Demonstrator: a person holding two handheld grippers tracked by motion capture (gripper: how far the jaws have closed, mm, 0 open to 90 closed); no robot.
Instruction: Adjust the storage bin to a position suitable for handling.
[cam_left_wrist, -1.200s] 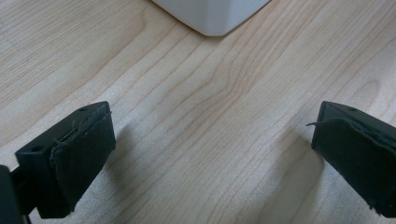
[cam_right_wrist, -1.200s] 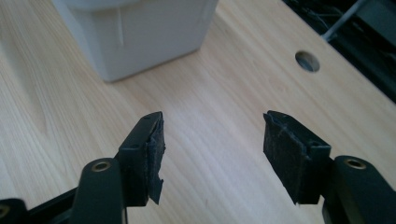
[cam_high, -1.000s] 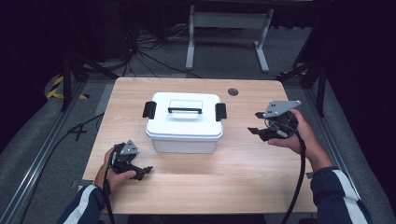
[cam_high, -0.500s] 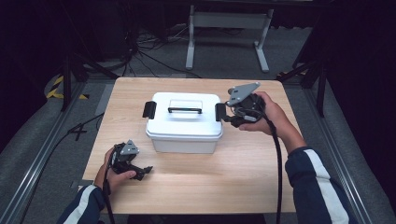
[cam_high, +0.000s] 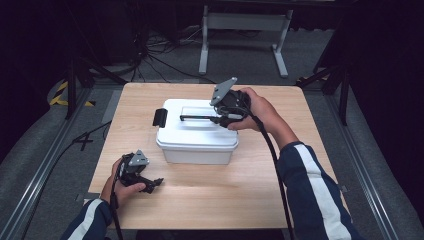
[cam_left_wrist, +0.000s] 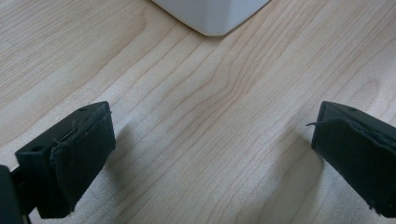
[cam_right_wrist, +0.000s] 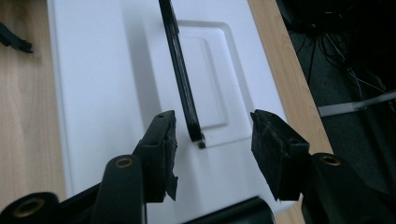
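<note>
Two jaws of my right gripper (cam_right_wrist: 212, 140) stand apart on either side of the near end of the black handle (cam_right_wrist: 180, 77) atop the white box (cam_high: 196, 132), having swung in over its lid (cam_right_wrist: 93, 93) from well off to the box's right a second ago, so I judge a grab on the handle comes next. My left gripper (cam_left_wrist: 210, 154) rests with jaws wide apart on the table (cam_high: 280, 180) near the box's front left corner; the lid is on, so I cannot tell what is inside.

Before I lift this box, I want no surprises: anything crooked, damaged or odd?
Mostly fine: the white box sits level, lid seated, black handle intact. The right gripper has fingers with frayed, chipped pads.
</note>
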